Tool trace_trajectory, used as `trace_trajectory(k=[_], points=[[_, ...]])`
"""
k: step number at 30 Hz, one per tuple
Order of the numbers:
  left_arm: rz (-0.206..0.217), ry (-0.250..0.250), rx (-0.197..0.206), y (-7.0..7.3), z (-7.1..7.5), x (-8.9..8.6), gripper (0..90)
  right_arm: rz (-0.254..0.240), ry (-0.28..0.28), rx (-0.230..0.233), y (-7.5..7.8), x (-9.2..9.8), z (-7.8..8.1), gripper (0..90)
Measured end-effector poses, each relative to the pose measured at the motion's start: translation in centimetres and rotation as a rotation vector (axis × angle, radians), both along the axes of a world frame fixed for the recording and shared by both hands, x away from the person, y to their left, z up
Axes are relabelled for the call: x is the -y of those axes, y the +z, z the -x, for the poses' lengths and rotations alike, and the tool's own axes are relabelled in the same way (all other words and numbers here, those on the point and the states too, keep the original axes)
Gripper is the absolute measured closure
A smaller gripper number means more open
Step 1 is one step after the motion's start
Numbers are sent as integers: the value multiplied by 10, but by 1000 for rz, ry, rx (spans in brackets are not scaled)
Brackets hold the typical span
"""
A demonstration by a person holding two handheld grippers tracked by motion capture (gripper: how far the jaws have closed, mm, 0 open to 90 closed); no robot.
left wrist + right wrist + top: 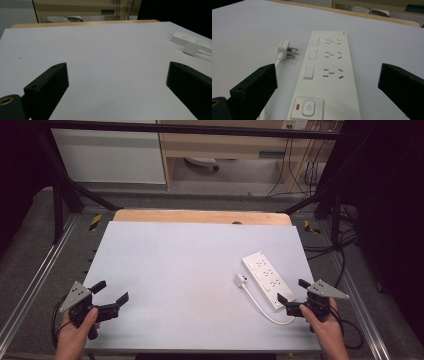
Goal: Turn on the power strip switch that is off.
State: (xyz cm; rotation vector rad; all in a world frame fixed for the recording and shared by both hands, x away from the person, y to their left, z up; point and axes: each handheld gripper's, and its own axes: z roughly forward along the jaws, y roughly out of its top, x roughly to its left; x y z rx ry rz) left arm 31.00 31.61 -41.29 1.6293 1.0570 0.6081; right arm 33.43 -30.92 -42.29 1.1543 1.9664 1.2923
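Three switches, power button, right gripper view

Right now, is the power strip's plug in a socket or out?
Out. The plug lies on the table beside the power strip, prongs bare; all three sockets are empty.

L claw open, R claw open, 2 hands low

Each black gripper carries a grey three-cornered plate, screw holes and a trailing cable
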Motion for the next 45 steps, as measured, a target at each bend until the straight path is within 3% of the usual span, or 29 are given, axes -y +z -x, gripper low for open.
trace_trajectory(k=[11,30,38,45], points=[[-1,-2,-1,0,0,1,42,-32,-21,22,12,6,16,31],[0,-2,-5,-1,0,1,43,-55,-19,48,22,3,15,27],[-1,-5,-6,-1,0,1,45,-87,-9,76,30,0,14,95],[-5,-5,-7,-1,0,2,48,-76,3,78,34,-4,13,170]])
